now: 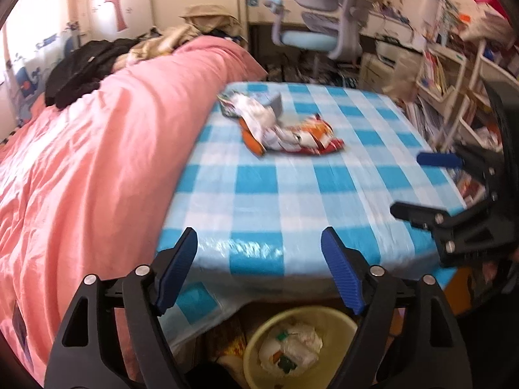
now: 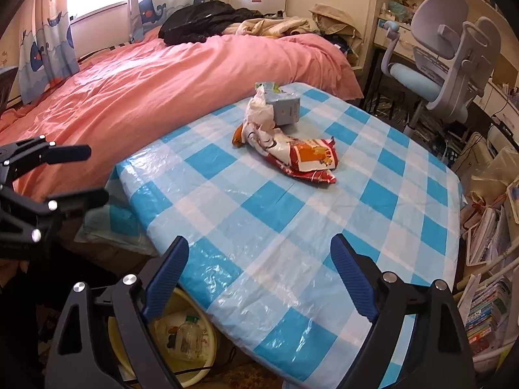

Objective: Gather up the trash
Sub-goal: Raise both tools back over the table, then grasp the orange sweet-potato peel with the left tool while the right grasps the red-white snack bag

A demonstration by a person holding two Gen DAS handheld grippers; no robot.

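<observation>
A pile of crumpled snack wrappers (image 1: 292, 134) (image 2: 298, 159), red, orange and white, lies at the far middle of the blue-checked table (image 1: 292, 194) (image 2: 292, 227), beside a small grey-blue box (image 2: 285, 110). A yellow bin (image 1: 311, 314) (image 2: 211, 337) stands on the floor under the table's near edge, with wrappers and a plastic bottle in it. My left gripper (image 1: 259, 240) (image 2: 97, 173) hangs open and empty above the bin at the table's near edge. My right gripper (image 2: 259, 246) (image 1: 412, 184) is open and empty over the near part of the table.
A bed with a pink duvet (image 1: 97, 162) (image 2: 162, 90) borders the table's left side, with dark clothes heaped at its far end. A grey and blue desk chair (image 2: 447, 64) stands beyond the table. Shelves of books (image 2: 486, 308) crowd the right side.
</observation>
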